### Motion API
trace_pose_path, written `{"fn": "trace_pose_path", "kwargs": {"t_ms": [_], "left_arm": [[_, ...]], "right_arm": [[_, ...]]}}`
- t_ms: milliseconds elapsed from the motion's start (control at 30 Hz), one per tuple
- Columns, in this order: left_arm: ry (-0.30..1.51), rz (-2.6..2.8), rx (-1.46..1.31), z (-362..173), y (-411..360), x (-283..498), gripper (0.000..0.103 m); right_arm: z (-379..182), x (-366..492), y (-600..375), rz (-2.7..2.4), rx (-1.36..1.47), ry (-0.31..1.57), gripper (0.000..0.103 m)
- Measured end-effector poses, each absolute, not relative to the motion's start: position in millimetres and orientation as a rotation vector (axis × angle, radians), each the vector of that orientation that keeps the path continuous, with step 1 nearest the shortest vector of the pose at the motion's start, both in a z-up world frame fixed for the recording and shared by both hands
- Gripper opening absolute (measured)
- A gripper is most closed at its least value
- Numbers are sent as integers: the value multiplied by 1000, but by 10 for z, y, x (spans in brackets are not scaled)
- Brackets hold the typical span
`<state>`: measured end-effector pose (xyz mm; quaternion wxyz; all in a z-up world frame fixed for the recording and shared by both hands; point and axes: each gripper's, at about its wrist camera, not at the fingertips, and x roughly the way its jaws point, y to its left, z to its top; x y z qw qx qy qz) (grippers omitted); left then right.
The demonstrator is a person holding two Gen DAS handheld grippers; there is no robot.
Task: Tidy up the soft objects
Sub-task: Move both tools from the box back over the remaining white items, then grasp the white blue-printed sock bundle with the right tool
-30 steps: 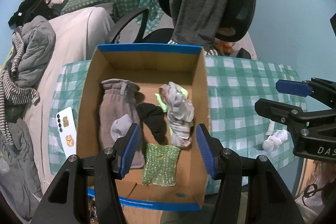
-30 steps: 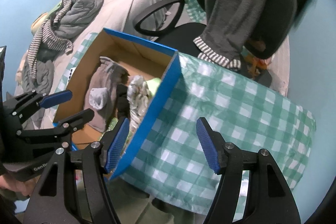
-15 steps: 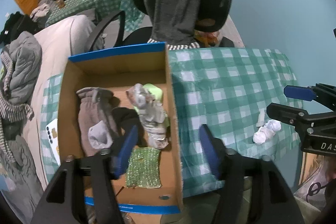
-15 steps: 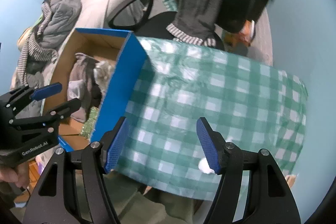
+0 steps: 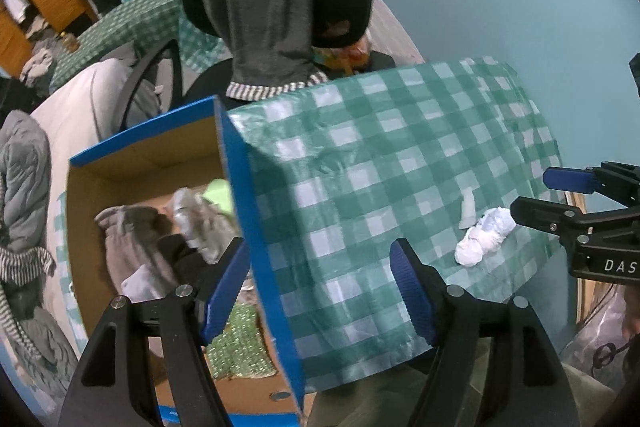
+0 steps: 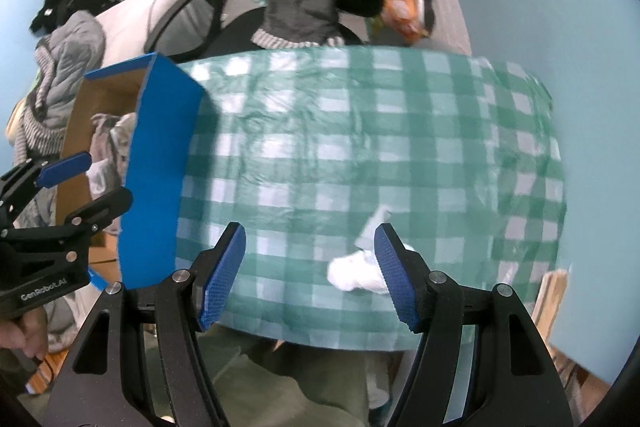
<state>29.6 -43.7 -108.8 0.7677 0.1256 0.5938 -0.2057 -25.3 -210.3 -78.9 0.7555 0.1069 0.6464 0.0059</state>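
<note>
A balled white sock (image 5: 486,235) (image 6: 352,275) lies on the green checked tablecloth (image 5: 360,167) near the table's front right corner. My right gripper (image 6: 308,259) hangs open above the cloth; the sock sits just inside its right finger, untouched. It also shows at the right edge of the left wrist view as my right gripper (image 5: 560,199). My left gripper (image 5: 320,279) is open and empty, straddling the right wall of the blue-rimmed cardboard box (image 5: 240,187). Inside the box lie a grey-brown glove (image 5: 128,243), a black sock (image 5: 180,255), a patterned grey sock (image 5: 196,219) and a green glittery cloth (image 5: 236,343).
A small pale cone-shaped item (image 5: 467,207) lies just behind the white sock. An office chair draped with a grey sweater (image 5: 272,7) stands behind the table. A couch piled with clothes (image 5: 24,187) is on the left, a blue wall on the right.
Both grippers have swept to the right, away from the box's inside and over the tablecloth. The white sock has come under the right gripper. The left jaws have widened.
</note>
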Motion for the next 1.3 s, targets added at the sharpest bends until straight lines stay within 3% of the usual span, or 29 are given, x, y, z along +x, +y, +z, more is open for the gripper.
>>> {"fn": "trace_pose_path", "kwargs": {"t_ms": [900, 1300], "left_arm": [[1399, -599, 407, -1768, -1164, 266, 74], [1425, -588, 442, -2007, -1258, 167, 74]], "right_arm": [[-1698, -753, -2696, -248, 585, 1501, 67], [-2077, -702, -2564, -261, 554, 1543, 67]]}}
